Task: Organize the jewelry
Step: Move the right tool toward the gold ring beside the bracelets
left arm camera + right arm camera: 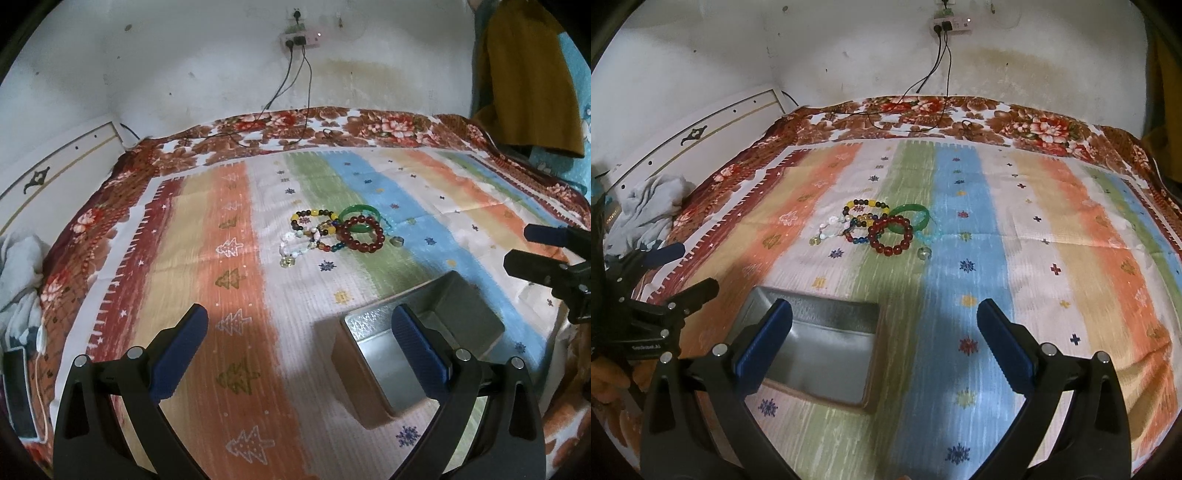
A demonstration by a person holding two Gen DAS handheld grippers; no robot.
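A pile of jewelry lies mid-bed on the striped cloth: a red bead bracelet [364, 234] [891, 236], a green bangle [360, 214] [910, 218], a dark-and-yellow bead bracelet [314, 221] [866, 210], a white bead bracelet [293, 245] [829, 227] and a small ring [397, 242] [924, 253]. An open metal box [391, 354] [827, 347] sits nearer. My left gripper [299, 325] is open and empty, hovering beside the box. My right gripper [884, 317] is open and empty, above the box's right edge.
The striped cloth [240, 295] lies over a floral blanket [332, 125] by a white wall. Charger cables [291, 110] trail onto the bed's far edge. Grey clothes [646, 210] lie at the left. A mustard garment [532, 74] hangs at right.
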